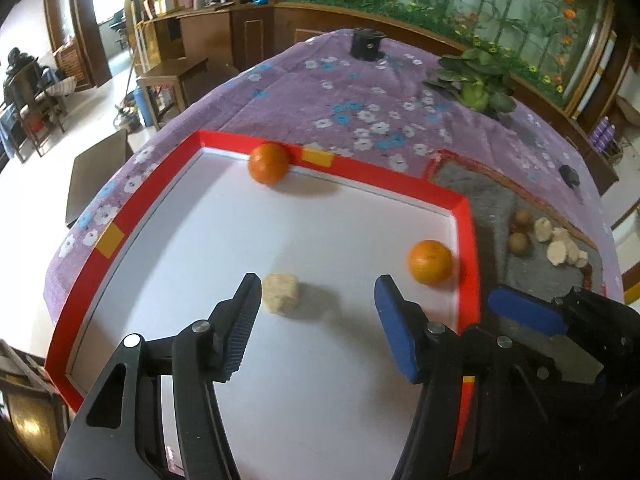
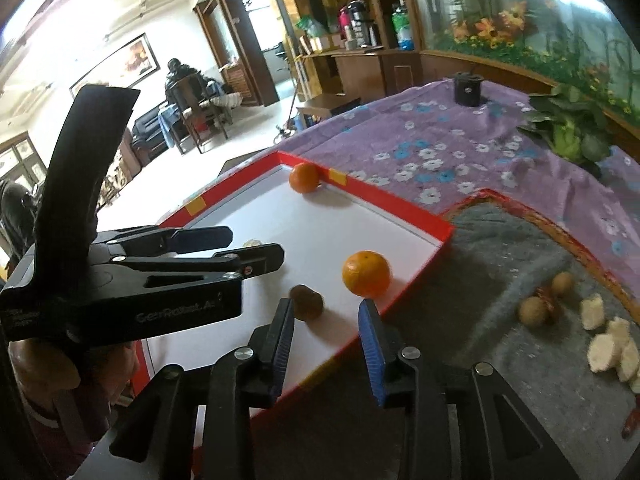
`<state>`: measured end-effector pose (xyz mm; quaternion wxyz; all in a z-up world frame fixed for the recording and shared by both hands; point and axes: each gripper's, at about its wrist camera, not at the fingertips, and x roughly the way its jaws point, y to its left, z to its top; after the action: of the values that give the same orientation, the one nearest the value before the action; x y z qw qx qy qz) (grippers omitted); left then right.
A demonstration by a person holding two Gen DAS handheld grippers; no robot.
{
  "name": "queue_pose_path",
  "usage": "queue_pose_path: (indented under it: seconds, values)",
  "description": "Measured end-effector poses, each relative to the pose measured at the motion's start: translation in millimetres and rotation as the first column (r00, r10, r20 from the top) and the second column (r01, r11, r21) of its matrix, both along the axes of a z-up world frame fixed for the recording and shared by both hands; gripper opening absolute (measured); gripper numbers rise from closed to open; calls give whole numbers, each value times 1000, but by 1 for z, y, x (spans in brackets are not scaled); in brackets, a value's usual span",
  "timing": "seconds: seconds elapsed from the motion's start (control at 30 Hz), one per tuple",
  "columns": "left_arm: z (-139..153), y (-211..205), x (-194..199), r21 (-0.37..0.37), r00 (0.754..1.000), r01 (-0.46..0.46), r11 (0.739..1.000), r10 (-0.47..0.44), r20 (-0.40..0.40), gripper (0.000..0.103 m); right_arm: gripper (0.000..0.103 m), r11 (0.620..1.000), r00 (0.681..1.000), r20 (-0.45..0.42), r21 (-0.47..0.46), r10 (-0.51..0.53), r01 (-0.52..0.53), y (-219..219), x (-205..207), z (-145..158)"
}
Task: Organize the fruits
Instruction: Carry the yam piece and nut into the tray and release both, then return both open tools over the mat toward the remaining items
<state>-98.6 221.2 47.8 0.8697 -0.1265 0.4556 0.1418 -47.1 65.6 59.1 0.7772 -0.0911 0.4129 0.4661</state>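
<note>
The left gripper [image 1: 316,300] hangs wide open and empty over the tray [image 1: 464,216]; a pale knobbly chunk [image 1: 281,293] lies just inside its left finger. It looks light, dry and crumbly, so a gentle pinch across its middle should do. The right gripper [image 2: 328,344] is also open and empty, with a small brown fruit [image 2: 307,301] just ahead: round, dull-skinned, probably firm. The orange [image 2: 366,273] beyond is smooth, heavier and apt to roll.
</note>
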Motion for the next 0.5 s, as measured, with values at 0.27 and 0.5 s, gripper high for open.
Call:
queue_pose_path:
  seconds: [0.27, 0.5]
  values:
    - [12, -37, 6, -14, 996, 84, 996, -84, 32, 59, 33, 997, 997, 5, 4, -76, 76, -38, 5, 3]
    - [15, -70, 5, -30, 989, 141, 990, -139, 48, 59, 36, 990, 990, -6, 34, -138, 138, -73, 14, 4]
